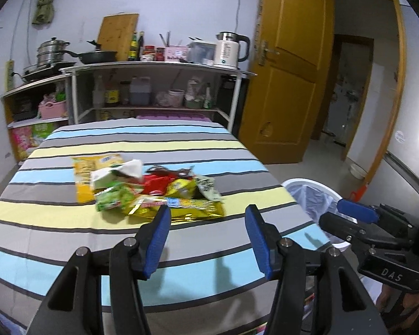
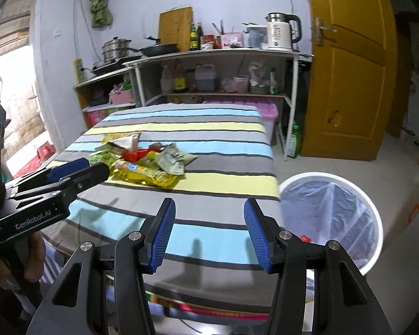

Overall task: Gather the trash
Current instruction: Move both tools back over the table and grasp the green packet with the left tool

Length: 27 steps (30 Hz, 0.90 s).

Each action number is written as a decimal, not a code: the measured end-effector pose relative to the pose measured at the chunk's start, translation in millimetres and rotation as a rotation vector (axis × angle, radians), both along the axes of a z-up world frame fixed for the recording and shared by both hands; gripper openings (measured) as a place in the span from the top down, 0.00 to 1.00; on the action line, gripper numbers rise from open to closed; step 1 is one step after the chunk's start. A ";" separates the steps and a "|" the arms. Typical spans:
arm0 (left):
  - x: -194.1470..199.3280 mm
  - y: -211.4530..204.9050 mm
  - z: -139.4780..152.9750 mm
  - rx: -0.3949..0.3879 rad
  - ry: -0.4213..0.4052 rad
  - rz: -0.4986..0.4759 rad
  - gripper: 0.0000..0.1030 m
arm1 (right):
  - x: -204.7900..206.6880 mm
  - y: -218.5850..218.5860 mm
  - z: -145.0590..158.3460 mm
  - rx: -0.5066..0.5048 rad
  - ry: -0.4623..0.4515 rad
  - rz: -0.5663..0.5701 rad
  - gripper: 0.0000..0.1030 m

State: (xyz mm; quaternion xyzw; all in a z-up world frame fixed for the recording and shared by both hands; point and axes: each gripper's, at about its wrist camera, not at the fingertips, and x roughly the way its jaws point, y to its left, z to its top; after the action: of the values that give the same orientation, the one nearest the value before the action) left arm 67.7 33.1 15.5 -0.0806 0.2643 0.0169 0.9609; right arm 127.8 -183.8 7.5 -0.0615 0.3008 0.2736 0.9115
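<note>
A small room with a pale wall, a loaded kitchen shelf [image 1: 153,67] at the back and a brown door [image 1: 287,69] standing ajar. In front of the shelf a desk [image 1: 56,223] wears a smooth striped cloth in grey, blue and pale yellow.

The trash [image 1: 153,189] lies in a loose heap on the cloth, ahead of the left gripper [image 1: 208,240] and slightly left of its fingers, not touching them. It is crinkled, shiny wrappers: a flat orange-yellow packet at the far left, a crumpled green one, a red one in the middle, a gold foil bag nearest the fingers, and a white tissue on top. The heap's long axis runs across the desk, roughly along the stripes.

From the right gripper [image 2: 209,234], the heap sits ahead and left of the fingers, well apart. To their right, beside the desk, stands a round white bin [image 2: 377,223] lined with thin clear plastic.

Both pairs of ribbed blue fingers stand wide apart with nothing between them.
</note>
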 end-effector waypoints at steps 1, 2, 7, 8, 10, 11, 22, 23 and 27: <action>-1.4 3.2 -1.0 0.002 0.001 0.008 0.45 | -0.3 3.1 -0.5 -0.003 0.002 0.008 0.49; -2.5 7.1 -2.3 0.002 0.003 0.016 0.45 | -0.4 6.6 -1.4 -0.005 0.005 0.017 0.49; -7.6 27.1 -12.0 -0.003 0.020 0.053 0.45 | 0.9 23.9 -8.1 -0.014 0.025 0.052 0.49; -8.0 31.5 -14.2 -0.005 0.025 0.062 0.45 | 1.9 27.3 -8.7 -0.018 0.028 0.057 0.49; -7.7 38.7 -17.7 -0.011 0.035 0.078 0.45 | 3.2 33.6 -10.1 -0.022 0.030 0.068 0.49; -8.9 42.0 -19.4 -0.010 0.038 0.088 0.45 | 4.4 36.9 -10.8 -0.023 0.032 0.075 0.49; 9.7 85.4 -28.3 -0.053 0.063 0.136 0.44 | 19.4 65.2 -24.1 -0.045 0.054 0.132 0.49; 14.4 87.9 -28.5 -0.056 0.066 0.135 0.44 | 21.0 67.3 -24.9 -0.046 0.055 0.134 0.49; 30.4 95.8 -31.3 -0.072 0.080 0.126 0.44 | 27.6 73.7 -26.8 -0.050 0.057 0.138 0.49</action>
State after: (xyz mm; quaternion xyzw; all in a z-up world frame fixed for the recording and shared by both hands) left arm 98.1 128.9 -15.8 -0.1308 0.2973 0.0713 0.9431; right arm 155.4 -110.2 -19.3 -0.0967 0.3284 0.3297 0.8798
